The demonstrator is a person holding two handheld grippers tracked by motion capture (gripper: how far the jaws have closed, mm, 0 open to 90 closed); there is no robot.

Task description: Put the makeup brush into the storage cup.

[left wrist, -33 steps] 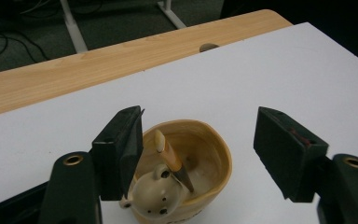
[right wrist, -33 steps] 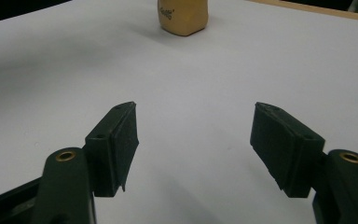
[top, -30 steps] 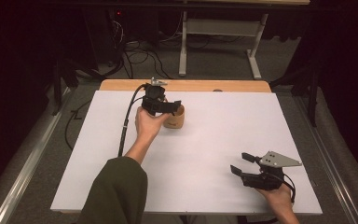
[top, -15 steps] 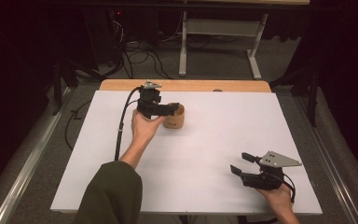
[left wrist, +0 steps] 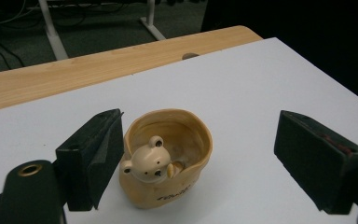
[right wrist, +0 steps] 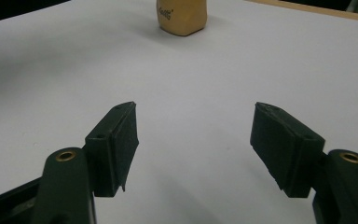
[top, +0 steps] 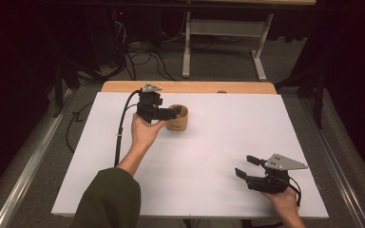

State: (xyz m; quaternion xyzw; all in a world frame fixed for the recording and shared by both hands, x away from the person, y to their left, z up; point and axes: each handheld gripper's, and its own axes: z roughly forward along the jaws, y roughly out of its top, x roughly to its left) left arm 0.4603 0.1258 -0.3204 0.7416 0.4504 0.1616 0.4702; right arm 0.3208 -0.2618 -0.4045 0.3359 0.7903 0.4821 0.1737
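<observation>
The left gripper (left wrist: 200, 163) is spread wide around the little tan bear pot (left wrist: 167, 156), one jaw close against its side, the other well clear, nothing clamped yet. The pot stands upright on the white table top (top: 218, 142), toward the far edge, just short of the bare wooden strip (top: 195, 87) behind. From the high view the left gripper (top: 171, 114) comes at it sideways, the hand (top: 145, 133) underneath. Here's the danger, as I judge it: the near jaw sits much closer than the far one, so a lopsided squeeze could shove the pot sideways or tip it; the walls look glazed and uneven, and the bear head on the rim could catch a pad. Down at the near right corner, the right gripper (top: 249, 166) lies parted and empty, well apart from everything. Between the two, bare table, nothing blocking. Cables (top: 142, 52) and a stand's legs (top: 223, 52) sit on the floor beyond.
</observation>
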